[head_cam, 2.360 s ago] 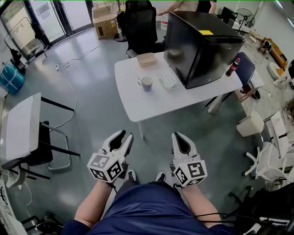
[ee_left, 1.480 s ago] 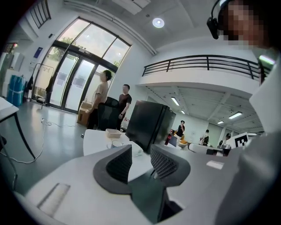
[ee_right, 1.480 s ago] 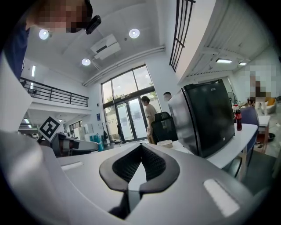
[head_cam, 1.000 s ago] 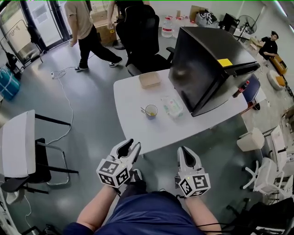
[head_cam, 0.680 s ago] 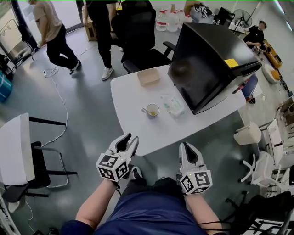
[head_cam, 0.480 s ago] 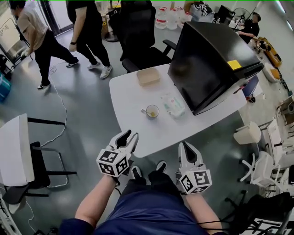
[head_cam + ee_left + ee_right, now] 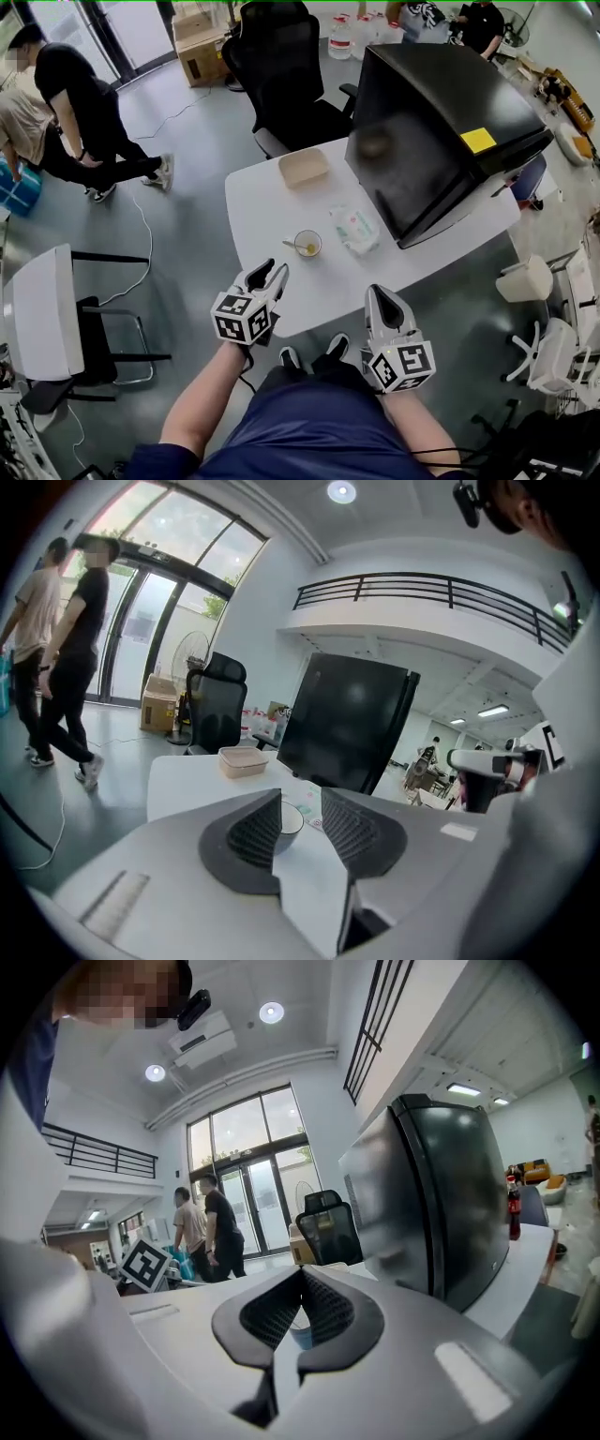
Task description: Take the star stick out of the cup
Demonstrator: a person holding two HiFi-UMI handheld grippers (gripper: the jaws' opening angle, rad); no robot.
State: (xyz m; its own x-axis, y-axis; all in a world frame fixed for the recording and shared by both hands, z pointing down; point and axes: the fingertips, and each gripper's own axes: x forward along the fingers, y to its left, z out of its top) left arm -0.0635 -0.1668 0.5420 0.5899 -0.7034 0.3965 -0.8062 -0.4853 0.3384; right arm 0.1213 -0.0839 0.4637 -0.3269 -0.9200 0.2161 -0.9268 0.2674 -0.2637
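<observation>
Left gripper [image 7: 272,273] held at near edge of white table [image 7: 258,202], jaws parted, nothing between. Cup [image 7: 307,244] seen just beyond it, star stick [image 7: 292,246] lodged inside. Right gripper [image 7: 382,297] held nearby, jaws closed, empty.

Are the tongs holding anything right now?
No, nothing. The left tongs are open and the right tongs are shut and empty. The star stick sits in the cup.
</observation>
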